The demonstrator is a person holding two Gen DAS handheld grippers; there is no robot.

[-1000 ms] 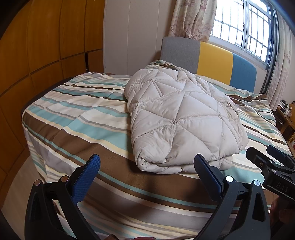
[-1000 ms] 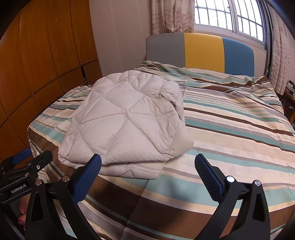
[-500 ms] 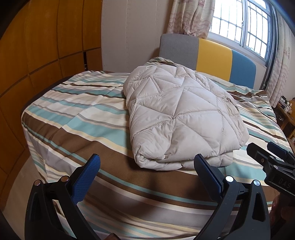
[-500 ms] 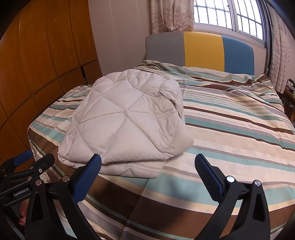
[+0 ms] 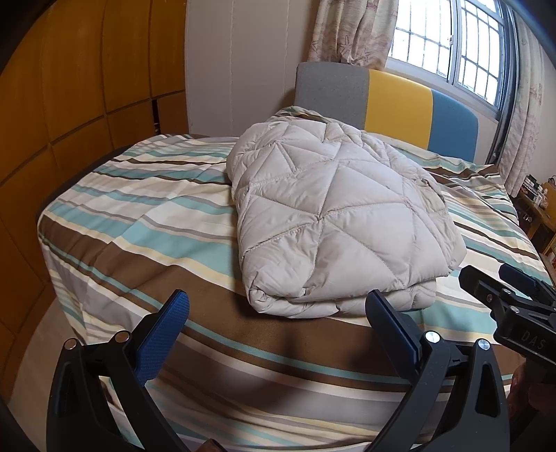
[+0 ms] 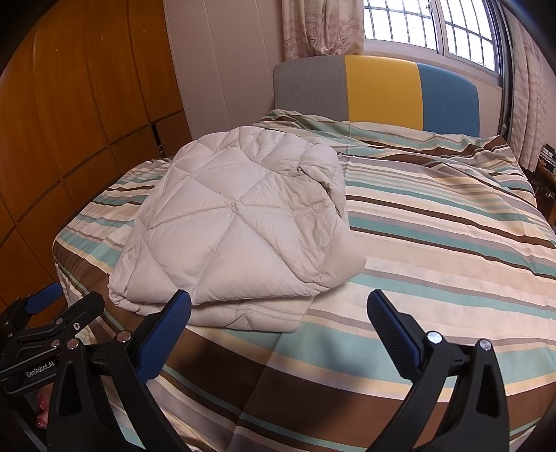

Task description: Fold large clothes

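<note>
A beige quilted down jacket (image 5: 333,222) lies folded into a thick bundle on the striped bed (image 5: 146,222); it also shows in the right wrist view (image 6: 229,229). My left gripper (image 5: 278,313) is open and empty, held back from the jacket's near edge. My right gripper (image 6: 279,313) is open and empty, just short of the jacket's near right corner. The right gripper shows at the right edge of the left wrist view (image 5: 504,295), and the left gripper at the left edge of the right wrist view (image 6: 52,313).
The bed's striped cover (image 6: 434,226) stretches to the right of the jacket. A grey, yellow and blue headboard (image 6: 378,90) stands at the far end under a barred window (image 6: 434,24). Wooden wardrobe panels (image 5: 69,87) line the left side. A low wooden shelf (image 5: 538,208) stands at the right.
Both grippers have drawn back and risen slightly from the jacket, staying open. The jacket has not moved.
</note>
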